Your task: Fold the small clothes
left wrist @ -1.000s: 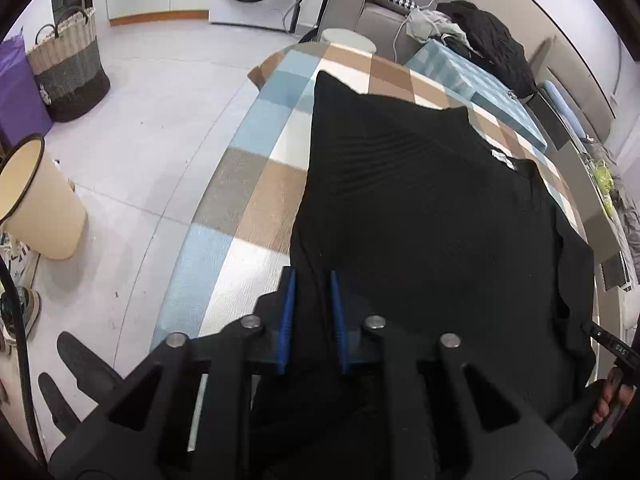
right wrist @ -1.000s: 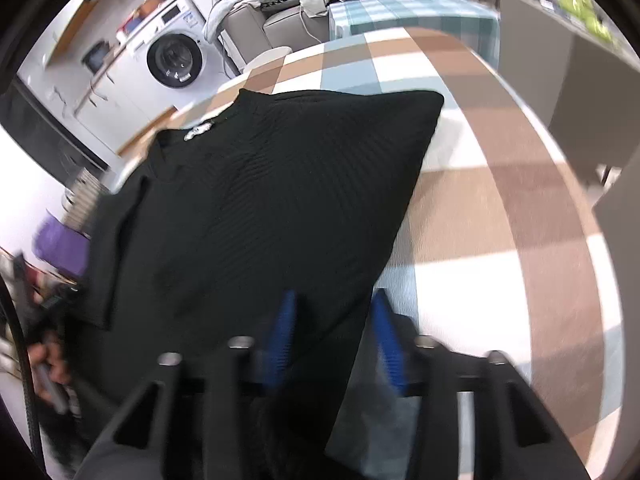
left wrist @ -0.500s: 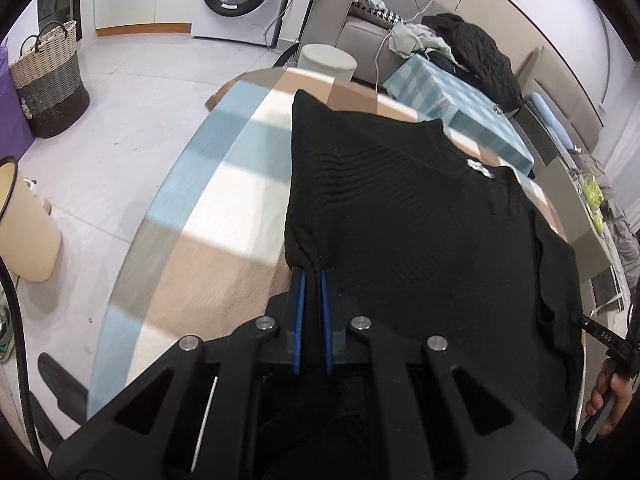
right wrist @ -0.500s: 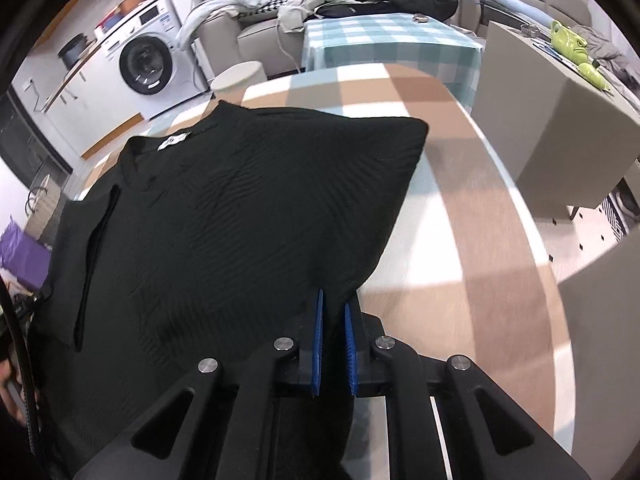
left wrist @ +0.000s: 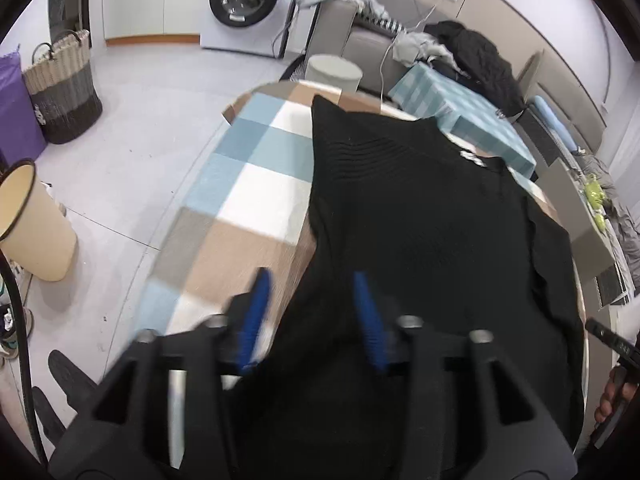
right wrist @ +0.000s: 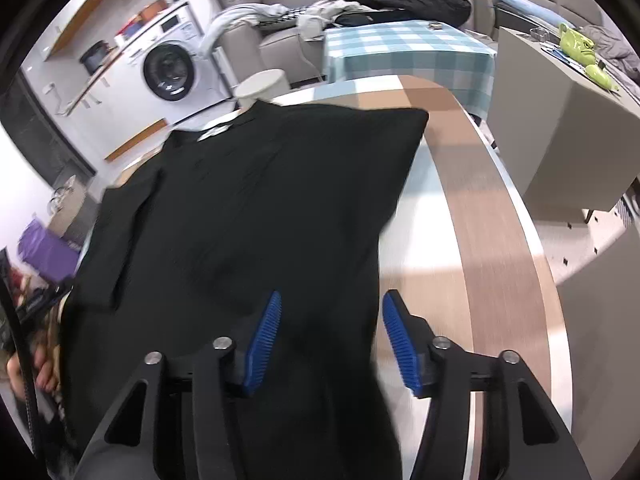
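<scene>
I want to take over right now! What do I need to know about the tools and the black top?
Left tool: jaws opening, pads off the cloth.
Right tool: jaws opening too, nothing pinched.
The black ribbed knit top lies spread on the round table with the checked cloth, collar label at the far side, near hem under both tools.
Done: top laid out flat.
Left: the folding itself, probably sleeves in first.

Each camera rides its gripper, looking steeply down, close over the table (left wrist: 256, 184) (checked cloth): one from the left edge, one from the right. Both share the black top (left wrist: 420, 220).
</scene>
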Demonstrator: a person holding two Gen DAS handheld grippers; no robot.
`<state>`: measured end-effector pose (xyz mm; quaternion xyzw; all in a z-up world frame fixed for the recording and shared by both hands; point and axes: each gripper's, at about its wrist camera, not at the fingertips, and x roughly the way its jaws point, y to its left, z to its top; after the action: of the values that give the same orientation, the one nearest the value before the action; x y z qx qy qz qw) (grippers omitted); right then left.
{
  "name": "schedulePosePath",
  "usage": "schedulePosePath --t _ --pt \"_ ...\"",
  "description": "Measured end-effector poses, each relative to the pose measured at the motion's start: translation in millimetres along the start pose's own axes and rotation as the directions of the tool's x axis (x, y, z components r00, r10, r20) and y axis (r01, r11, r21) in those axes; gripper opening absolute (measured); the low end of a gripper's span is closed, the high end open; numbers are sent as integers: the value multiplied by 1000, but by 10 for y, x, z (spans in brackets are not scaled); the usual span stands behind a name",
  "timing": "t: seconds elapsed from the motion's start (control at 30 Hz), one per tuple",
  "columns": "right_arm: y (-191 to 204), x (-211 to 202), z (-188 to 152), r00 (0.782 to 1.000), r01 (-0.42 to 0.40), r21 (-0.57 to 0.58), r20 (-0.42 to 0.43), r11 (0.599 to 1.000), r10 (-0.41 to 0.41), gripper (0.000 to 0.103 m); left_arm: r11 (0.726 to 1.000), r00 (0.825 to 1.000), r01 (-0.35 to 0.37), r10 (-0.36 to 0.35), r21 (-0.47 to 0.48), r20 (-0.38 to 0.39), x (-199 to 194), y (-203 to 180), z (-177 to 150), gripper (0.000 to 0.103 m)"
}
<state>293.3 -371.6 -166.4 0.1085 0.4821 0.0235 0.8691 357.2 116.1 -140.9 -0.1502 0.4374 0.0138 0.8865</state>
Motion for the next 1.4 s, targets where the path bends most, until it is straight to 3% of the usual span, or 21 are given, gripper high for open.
schedulePosePath --t 0.03,0.2,0.37,0.6,0.8,1.03,1.17,1.27,1.33,1.37,1.4 --pt "-4 -122 -130 1000 -13 0 2 1000 13 71 1000 1000 7 -7 4 15 -128 27 -73 66" --pt "-83 -611 -727 996 -81 6 31 997 81 76 999 999 -13 11 41 52 -714 180 -567 78" --pt "-221 -1030 -1351 994 -95 24 62 995 94 76 997 997 -46 41 69 68 -1149 369 -1116 78" --pt "-396 -1260 -1943 994 -93 35 55 995 91 76 994 995 -94 91 61 49 -1532 667 -1778 78" --pt "-466 -1283 -2255 994 -99 15 50 995 98 75 990 993 -119 119 71 3 -1638 814 -2157 78" --pt "-455 -1253 -2440 995 -91 -18 40 996 92 74 979 989 -144 148 146 -17 -1664 729 -2364 77" --pt "-452 -1262 -2503 994 -93 -34 53 995 94 73 980 990 -127 135 157 -43 -1602 695 -2388 63" --pt "-425 -1231 -2538 994 -88 -60 61 994 92 63 977 991 -127 133 171 -26 -1595 661 -2380 51" --pt "-411 -1194 -2544 996 -55 -75 70 996 61 52 978 992 -124 129 170 -16 -1600 659 -2354 24" --pt "-406 -1184 -2547 996 -49 -81 72 996 55 48 979 992 -120 124 163 -10 -1611 671 -2354 15" --pt "-399 -1158 -2549 996 -36 -90 74 995 43 37 981 993 -113 116 160 -9 -1611 674 -2333 8"
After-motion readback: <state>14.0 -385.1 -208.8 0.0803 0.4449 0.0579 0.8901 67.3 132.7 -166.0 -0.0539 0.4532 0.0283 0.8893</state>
